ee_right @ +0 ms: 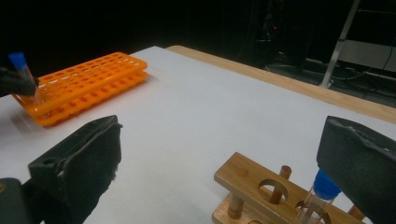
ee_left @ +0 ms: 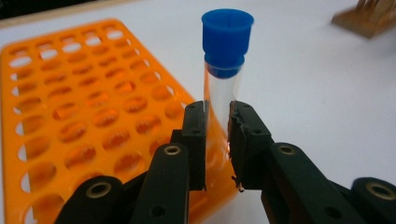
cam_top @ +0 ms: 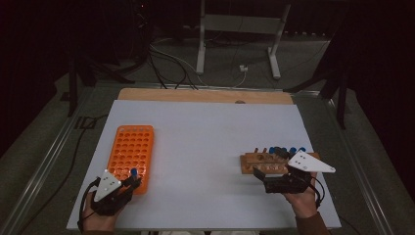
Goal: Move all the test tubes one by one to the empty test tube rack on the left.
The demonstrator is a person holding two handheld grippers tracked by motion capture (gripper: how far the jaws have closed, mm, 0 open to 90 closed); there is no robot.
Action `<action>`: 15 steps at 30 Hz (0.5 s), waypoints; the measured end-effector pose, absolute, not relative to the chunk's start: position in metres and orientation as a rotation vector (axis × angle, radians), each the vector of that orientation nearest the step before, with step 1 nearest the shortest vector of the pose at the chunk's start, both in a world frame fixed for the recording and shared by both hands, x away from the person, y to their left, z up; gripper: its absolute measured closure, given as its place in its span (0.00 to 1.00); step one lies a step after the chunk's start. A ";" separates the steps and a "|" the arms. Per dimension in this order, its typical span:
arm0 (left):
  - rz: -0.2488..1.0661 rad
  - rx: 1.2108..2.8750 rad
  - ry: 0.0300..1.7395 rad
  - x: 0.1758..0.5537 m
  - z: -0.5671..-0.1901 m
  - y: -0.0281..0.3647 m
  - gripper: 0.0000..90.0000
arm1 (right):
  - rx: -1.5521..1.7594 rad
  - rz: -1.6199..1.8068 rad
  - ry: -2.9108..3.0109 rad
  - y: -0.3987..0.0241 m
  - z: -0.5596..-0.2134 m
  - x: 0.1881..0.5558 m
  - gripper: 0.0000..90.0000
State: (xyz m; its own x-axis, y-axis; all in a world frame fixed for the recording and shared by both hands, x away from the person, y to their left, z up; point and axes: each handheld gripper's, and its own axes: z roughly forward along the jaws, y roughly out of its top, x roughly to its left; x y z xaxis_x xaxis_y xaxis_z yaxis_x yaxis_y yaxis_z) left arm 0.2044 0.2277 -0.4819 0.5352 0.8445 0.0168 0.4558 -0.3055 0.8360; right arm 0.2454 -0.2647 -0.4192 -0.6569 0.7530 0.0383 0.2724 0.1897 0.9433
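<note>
My left gripper (ee_left: 217,140) is shut on a clear test tube (ee_left: 222,98) with a blue cap (ee_left: 227,42), held upright over the near right corner of the orange tube rack (ee_left: 84,121). From above, the left gripper (cam_top: 131,182) and the blue cap (cam_top: 133,172) sit at the orange rack's (cam_top: 131,154) front edge. My right gripper (ee_right: 224,186) stands wide open above the wooden rack (ee_right: 261,191), where a blue-capped tube (ee_right: 320,193) stands in a hole. In the high view the right gripper (cam_top: 268,183) hovers just in front of the wooden rack (cam_top: 266,164).
The white tabletop (cam_top: 205,142) lies between the two racks. Several blue-capped tubes (cam_top: 286,152) stand in the wooden rack's back row. A wooden strip (cam_top: 205,95) edges the table's far side, with metal stand legs (cam_top: 200,44) and cables on the floor beyond.
</note>
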 end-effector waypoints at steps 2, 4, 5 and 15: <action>0.600 1.982 1.053 0.204 -0.482 0.226 0.87 | 0.960 1.470 2.033 -0.265 -0.419 0.245 0.00; 0.604 2.024 1.052 0.204 -0.485 0.224 0.87 | 0.959 1.469 2.034 -0.265 -0.419 0.245 0.00; 0.599 2.022 1.056 0.205 -0.485 0.224 0.87 | 0.959 1.468 2.035 -0.265 -0.420 0.245 0.00; 0.590 2.014 1.059 0.205 -0.487 0.225 0.87 | 0.963 1.465 2.037 -0.265 -0.421 0.246 0.00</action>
State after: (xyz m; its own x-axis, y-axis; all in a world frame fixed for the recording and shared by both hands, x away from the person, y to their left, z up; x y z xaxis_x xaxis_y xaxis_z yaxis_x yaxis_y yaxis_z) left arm 0.2047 0.2247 -0.4869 0.5472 0.8357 0.0461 0.4786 -0.3577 0.8019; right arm 0.2460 -0.2653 -0.4210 -0.6546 0.7550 0.0382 0.2766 0.1922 0.9416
